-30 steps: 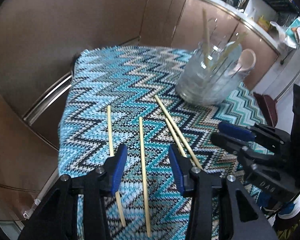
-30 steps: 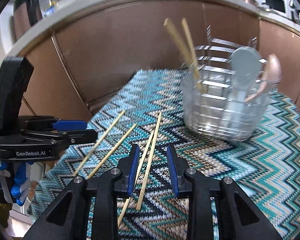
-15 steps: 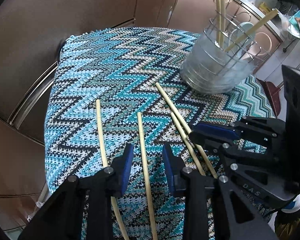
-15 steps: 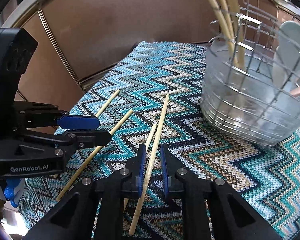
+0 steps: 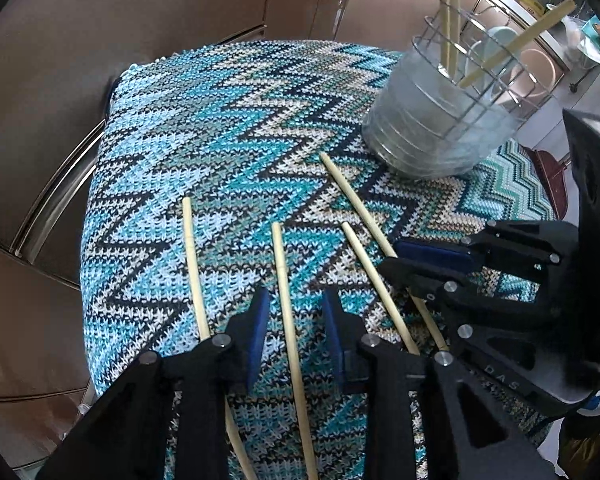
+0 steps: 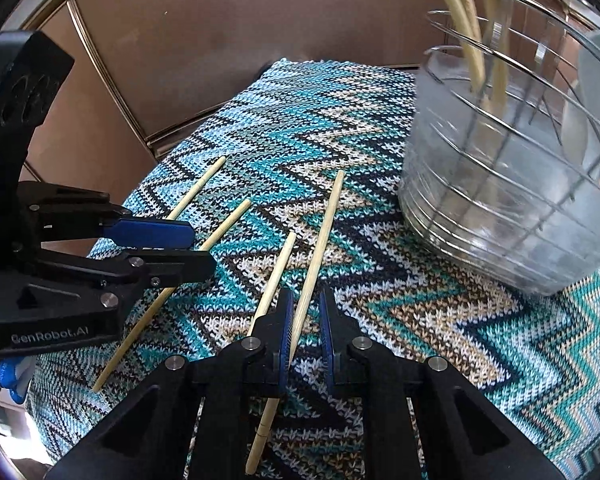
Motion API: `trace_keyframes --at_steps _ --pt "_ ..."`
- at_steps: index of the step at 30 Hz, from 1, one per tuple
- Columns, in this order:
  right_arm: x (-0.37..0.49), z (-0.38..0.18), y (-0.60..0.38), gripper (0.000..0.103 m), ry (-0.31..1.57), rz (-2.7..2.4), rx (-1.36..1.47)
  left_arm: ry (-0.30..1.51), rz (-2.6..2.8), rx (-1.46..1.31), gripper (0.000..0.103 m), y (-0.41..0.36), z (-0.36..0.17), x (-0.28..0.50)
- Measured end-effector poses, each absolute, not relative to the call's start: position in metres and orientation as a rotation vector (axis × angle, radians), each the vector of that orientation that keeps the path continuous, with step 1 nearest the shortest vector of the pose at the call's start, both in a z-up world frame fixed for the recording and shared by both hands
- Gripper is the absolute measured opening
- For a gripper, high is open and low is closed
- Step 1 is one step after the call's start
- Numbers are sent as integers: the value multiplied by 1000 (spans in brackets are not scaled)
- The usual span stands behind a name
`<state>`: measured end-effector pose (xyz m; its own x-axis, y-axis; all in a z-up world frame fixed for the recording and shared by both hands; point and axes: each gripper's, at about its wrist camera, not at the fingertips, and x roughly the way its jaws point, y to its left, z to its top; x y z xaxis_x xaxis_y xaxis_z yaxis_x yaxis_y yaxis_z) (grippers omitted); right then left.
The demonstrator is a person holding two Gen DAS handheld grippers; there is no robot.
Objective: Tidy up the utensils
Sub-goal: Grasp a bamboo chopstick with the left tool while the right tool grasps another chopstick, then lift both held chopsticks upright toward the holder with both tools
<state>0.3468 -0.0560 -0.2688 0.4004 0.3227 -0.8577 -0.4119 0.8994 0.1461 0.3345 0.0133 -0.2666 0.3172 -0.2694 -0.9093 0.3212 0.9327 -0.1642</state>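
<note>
Four wooden chopsticks lie on the zigzag cloth [image 5: 220, 140]. My left gripper [image 5: 295, 296] points down over the second chopstick from the left [image 5: 282, 264]; its jaws are closing with the stick between them, pads clear of it. My right gripper [image 6: 306, 300] straddles the longest chopstick [image 6: 324, 224] with a narrow gap; the stick lies against the left pad, apart from the right one. Another chopstick [image 6: 278, 272] runs just left of it. A clear wire-framed utensil holder [image 5: 428, 132] [image 6: 500, 208] at the back right has chopsticks and spoons in it.
The cloth [image 6: 380, 280] ends at a rounded left edge above brown cabinet doors [image 5: 140, 20] and a metal rail [image 5: 56, 200]. The outermost chopstick [image 5: 192, 264] lies near that edge. My grippers sit side by side, the right gripper [image 5: 400, 262] close to the left.
Both grippers have sunk toward the cloth and tilted further down. Both have narrowed, the left around the second chopstick and the right around the longest one.
</note>
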Motion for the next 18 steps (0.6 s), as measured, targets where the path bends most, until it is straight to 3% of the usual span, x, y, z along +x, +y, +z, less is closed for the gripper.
trace_keyframes --at_steps 9,18 --pt "358 -272 -52 13 1091 477 -81 1228 -384 26 16 16 -275 344" --pt "351 -271 -55 5 1096 488 -69 1228 -362 30 7 12 -275 343"
